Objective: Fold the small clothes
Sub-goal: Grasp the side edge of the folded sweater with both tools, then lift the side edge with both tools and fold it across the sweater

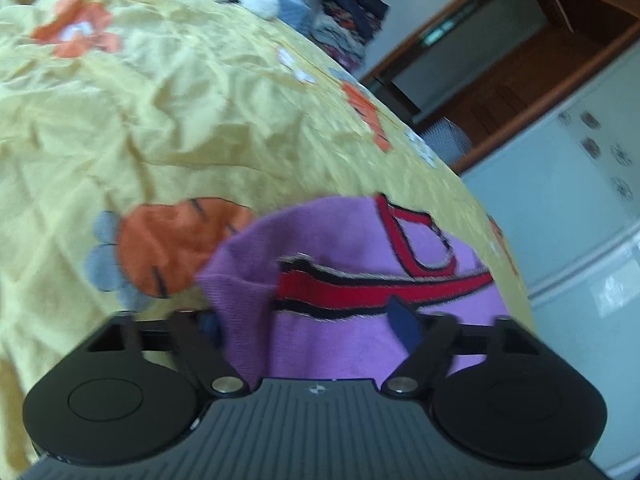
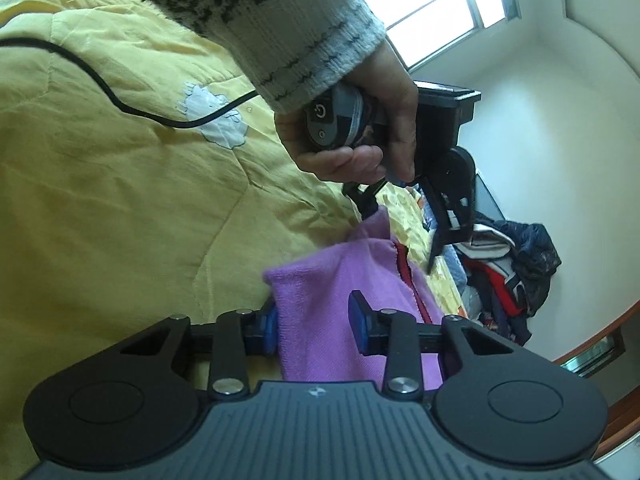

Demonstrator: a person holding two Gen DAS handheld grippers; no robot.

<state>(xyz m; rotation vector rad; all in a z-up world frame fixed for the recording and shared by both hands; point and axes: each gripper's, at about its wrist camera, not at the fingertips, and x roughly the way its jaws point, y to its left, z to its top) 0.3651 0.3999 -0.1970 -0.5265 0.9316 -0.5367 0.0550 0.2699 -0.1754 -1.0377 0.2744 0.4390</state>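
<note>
While lying slack on the yellow quilt (image 1: 180, 120) of the bed, looks every bit the soft, light knit: a small purple garment (image 1: 360, 240) with red, black-edged trim. Sits between the two tools, met at either end.

Judging by the fuzzy nap and limp folds, should weigh next to nothing, droop at once when lifted, and cling a little to the quilt rather than slide. Nothing fragile to fear here, only stretching and bunching. Best taken at a corner or hem, both layers together, a little way in from the edge to avoid losing the bite. Worth keeping the pads clear of the quilt beneath.

Left hand-held gripper (image 1: 308, 326): released, blue pads spread wide, with cloth loose between them and a folded edge just beside one pad. Seen from the right wrist view gripped in a hand (image 2: 360, 140) below a speckled knit sleeve (image 2: 280, 20), with a raised peak of cloth touching one finger.

Right hand-held gripper (image 2: 312, 328): released too, as far as can be judged, with pads apart around a flat edge of the knit and nothing visibly squeezed.

Appears to run lengthwise from one tool toward the other, with the red band crossing the left wrist view from side to side. Impossible to tell neck from hem.
</note>
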